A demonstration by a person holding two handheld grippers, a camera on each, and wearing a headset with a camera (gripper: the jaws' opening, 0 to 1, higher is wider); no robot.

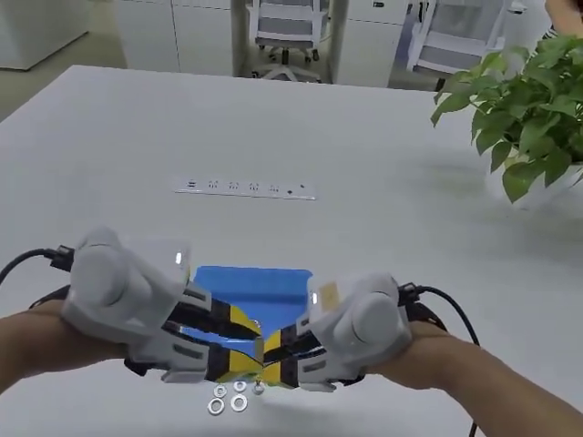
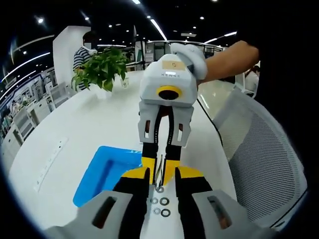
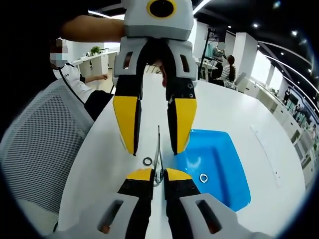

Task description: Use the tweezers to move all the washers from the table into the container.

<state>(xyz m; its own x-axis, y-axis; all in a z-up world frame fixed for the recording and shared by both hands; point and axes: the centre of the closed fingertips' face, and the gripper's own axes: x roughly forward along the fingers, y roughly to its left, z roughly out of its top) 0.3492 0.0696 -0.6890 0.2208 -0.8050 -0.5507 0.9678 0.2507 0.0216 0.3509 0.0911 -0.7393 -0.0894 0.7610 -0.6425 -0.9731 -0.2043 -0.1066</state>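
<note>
Slim metal tweezers (image 3: 158,142) stick out from my right gripper (image 3: 158,175), which is shut on them. My left gripper (image 3: 155,149) faces it, open, its yellow fingers (image 3: 127,119) on either side of the tweezers. In the head view the left gripper (image 1: 239,344) and right gripper (image 1: 275,358) meet tip to tip at the front edge of the blue container (image 1: 264,287). Several washers (image 1: 228,401) lie on the table just below them. One washer (image 3: 203,178) lies inside the container (image 3: 224,164); another washer (image 3: 147,161) is on the table beside the tweezers.
A white power strip (image 1: 244,188) lies mid-table beyond the container. A potted plant (image 1: 528,100) stands at the far right. Office chairs (image 1: 287,27) stand past the table's far edge, and a mesh chair (image 2: 264,164) is close behind the near edge.
</note>
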